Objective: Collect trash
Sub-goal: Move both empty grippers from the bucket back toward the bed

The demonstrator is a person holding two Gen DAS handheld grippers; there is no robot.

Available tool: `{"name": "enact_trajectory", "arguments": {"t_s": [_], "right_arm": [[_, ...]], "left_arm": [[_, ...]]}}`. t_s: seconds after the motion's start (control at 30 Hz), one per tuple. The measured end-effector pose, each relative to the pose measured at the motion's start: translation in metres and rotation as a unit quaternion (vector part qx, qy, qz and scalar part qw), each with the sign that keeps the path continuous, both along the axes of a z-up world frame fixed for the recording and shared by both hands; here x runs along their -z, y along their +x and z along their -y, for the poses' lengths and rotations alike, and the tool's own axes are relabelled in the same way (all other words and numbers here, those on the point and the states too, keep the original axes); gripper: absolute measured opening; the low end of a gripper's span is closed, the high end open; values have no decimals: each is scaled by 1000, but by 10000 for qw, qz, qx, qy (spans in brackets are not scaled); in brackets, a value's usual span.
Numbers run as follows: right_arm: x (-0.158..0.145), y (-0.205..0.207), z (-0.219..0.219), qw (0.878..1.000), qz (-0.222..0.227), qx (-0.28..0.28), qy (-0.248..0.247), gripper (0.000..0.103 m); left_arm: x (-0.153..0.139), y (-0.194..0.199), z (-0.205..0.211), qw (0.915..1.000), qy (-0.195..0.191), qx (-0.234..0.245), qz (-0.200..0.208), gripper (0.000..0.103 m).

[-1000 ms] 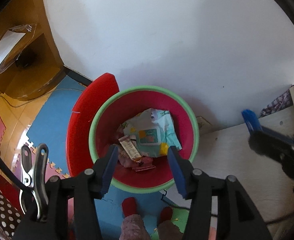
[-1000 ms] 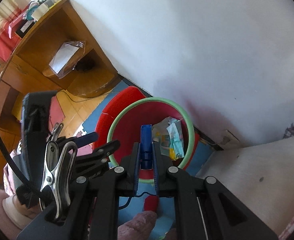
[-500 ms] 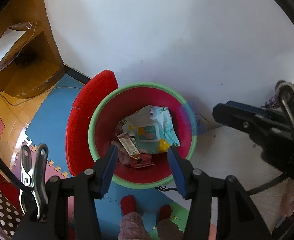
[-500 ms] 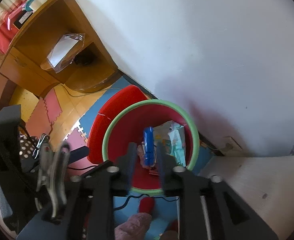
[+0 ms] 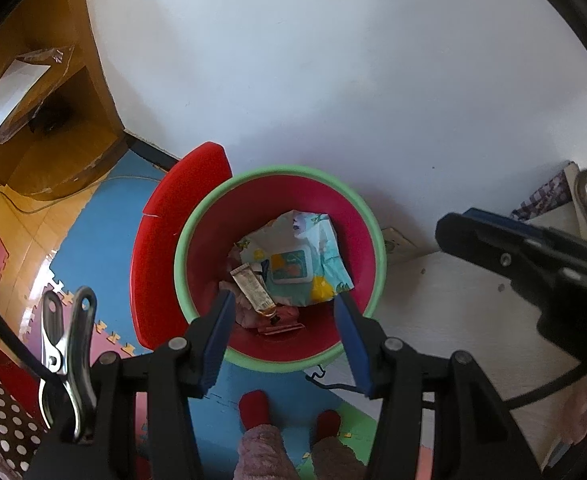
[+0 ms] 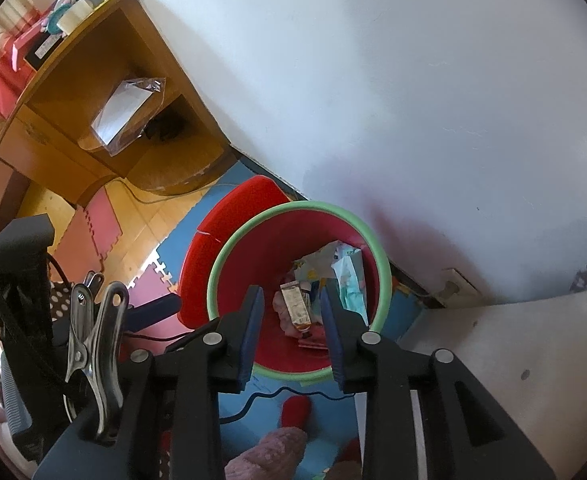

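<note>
- Nearest you, your left gripper (image 5: 285, 332) hangs over the bin with its blue-padded fingers (image 5: 222, 328) parted and nothing between them.
- Your right gripper (image 6: 291, 330) points down at the same spot; its fingers have just been opening and now stand apart, bare, with only the bin's contents showing through the gap.
- Down by your feet, red-toed slippers (image 5: 254, 408) stand on the blue foam floor mat (image 5: 93, 240), just this side of the bin.
- Now the target: the round red waste bin with a pale green rim (image 5: 279, 362) sits on the floor against the white wall (image 5: 333, 60), its red lid (image 5: 173, 240) tipped back on the left.
- The trash is already inside. A crumpled pale blue and white wipes packet with a printed label (image 5: 297, 258) lies on top, towards the far side of the bin.
- Beside it, a small cream squeeze tube (image 5: 251, 284) lies slantwise, with pinkish scraps (image 5: 281, 320) under its lower end.
- Handling, as I judge it: that packet looks light, soft and a bit slick, so pinch a folded edge rather than the flat face. The tube looks firmer; take it across the middle.
- To your right, the pale bench (image 5: 453, 312) reaches up to the bin; I see no loose trash on the part in view.
- Farthest off on the left, a wooden shelf unit (image 6: 73, 80) holds a clear plastic bag with white paper inside (image 6: 127, 114).
</note>
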State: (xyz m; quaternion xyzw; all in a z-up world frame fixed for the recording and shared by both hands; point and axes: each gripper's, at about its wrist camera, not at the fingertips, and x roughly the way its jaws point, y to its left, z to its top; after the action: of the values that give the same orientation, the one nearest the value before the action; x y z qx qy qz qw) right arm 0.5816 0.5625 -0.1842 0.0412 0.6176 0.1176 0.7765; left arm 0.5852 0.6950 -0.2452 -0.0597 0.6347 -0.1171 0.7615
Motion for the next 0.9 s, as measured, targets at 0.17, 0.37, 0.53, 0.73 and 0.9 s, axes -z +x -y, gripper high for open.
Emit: {"name": "enact_trajectory", "arguments": {"t_s": [0.17,0.37,0.53,0.73,0.9], "right_arm": [[-8,-10,2,9999,61,108,7,31],[-24,-24,3,9997,188,167,44,31],[-40,-37,6,9991,357,224,67,31],[-58,-56,10,9980,531,302,152,31],[-74,-75,13,9971,677,282,224,31]], "left_arm": [[-7,-7,0,10000,-39,-5,28,54],[-19,-17,1,9999,-60,23,96,54],[-33,-27,3,9998,-76,66,190,54],[-51,-42,3,9994,-112,41,316,54],[-73,-60,3,9989,-141,-23,441,54]]}}
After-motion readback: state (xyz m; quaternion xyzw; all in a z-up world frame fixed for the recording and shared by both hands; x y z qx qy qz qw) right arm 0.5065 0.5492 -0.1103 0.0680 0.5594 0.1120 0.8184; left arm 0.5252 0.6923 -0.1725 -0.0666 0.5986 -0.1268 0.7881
